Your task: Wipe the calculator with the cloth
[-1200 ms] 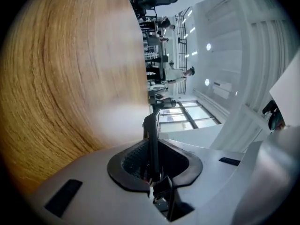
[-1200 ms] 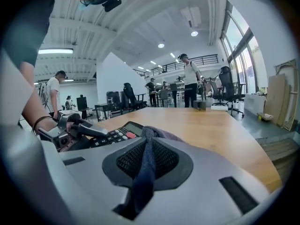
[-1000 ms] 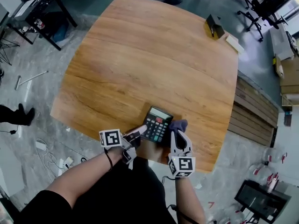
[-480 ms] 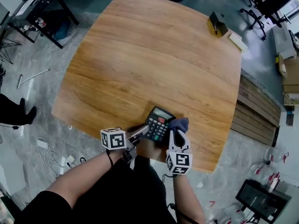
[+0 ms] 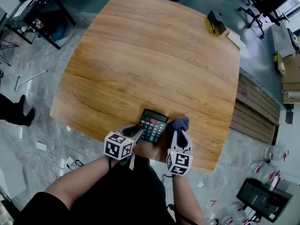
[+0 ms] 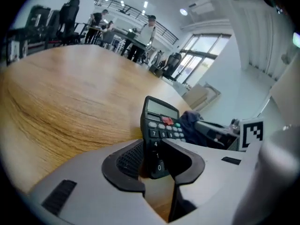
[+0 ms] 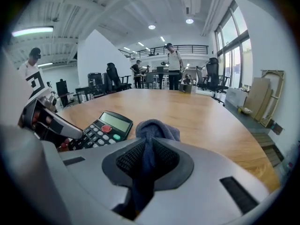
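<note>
Wiping not yet begun, I judge.
My left gripper [image 5: 137,131] has just been opening, jaws loose around the calculator [image 5: 152,125] at the table [image 5: 154,55] front; my right gripper [image 5: 179,134] pinches the cloth [image 5: 180,123] just beside it.

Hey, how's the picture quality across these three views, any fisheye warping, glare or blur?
Head view: evenly lit and sharp, though the table bows outward at its edges. Left gripper view: strong fisheye, dark corners, calculator sharp, windows washed out. Right gripper view: same round warp, cloth sharp, ceiling lights bright but not flaring.
</note>
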A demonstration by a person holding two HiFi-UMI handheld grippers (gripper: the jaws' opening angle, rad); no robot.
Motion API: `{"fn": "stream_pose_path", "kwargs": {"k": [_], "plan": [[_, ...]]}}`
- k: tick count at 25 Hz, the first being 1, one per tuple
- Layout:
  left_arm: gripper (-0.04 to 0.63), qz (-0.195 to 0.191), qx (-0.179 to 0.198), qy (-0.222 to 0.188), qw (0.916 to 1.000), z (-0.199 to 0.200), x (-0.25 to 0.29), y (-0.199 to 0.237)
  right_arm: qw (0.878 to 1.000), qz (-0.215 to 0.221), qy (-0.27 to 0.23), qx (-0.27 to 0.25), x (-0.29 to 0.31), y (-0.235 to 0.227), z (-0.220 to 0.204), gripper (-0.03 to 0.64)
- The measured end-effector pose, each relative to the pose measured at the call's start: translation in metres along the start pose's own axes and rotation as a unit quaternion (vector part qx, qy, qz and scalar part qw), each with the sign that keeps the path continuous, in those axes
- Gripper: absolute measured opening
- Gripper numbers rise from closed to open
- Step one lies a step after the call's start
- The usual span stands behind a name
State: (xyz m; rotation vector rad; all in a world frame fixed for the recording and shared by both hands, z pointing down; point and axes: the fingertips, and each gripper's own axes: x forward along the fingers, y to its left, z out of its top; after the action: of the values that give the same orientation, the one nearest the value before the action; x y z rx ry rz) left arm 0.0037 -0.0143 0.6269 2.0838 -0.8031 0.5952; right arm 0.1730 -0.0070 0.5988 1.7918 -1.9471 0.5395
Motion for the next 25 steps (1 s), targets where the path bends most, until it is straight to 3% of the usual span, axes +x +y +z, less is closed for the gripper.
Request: {"fn": "stream_pose_path", "kwargs": {"k": [3, 7, 10, 15, 19, 23, 25], "plan": [[0.113, 0.043, 0.079, 0.01, 0.9959, 0.0, 0.001, 0.003, 1.0, 0.014, 0.008, 0.017, -0.001, -0.002, -0.004, 0.04], [0.12, 0.072, 0.183, 0.013, 0.9804, 0.002, 0.002, -0.002, 0.999, 0.034, 0.011, 0.026, -0.006, 0.001, -0.001, 0.041], [0.12, 0.072, 0.214, -0.015, 0.9741, 0.01, -0.007, -0.005, 0.999, 0.03, 0.0, 0.024, -0.019, -0.002, 0.012, 0.064], [0.105, 0.053, 0.237, -0.112, 0.9636, 0.054, -0.042, -0.021, 0.999, 0.005, -0.038, 0.007, -0.055, -0.012, 0.047, 0.074], [0.02, 0.04, 0.274, -0.212, 0.9373, 0.104, -0.088, -0.051, 0.995, -0.003, -0.098, 0.005, -0.092, -0.006, 0.095, 0.074], [0.008, 0.016, 0.306, -0.291, 0.9065, 0.142, -0.129, -0.09, 0.985, 0.007, -0.173, -0.003, -0.123, 0.021, 0.148, 0.035], [0.008, 0.0, 0.302, -0.323, 0.8969, 0.156, -0.144, -0.109, 0.978, 0.023, -0.205, -0.011, -0.132, 0.039, 0.17, 0.02]]}}
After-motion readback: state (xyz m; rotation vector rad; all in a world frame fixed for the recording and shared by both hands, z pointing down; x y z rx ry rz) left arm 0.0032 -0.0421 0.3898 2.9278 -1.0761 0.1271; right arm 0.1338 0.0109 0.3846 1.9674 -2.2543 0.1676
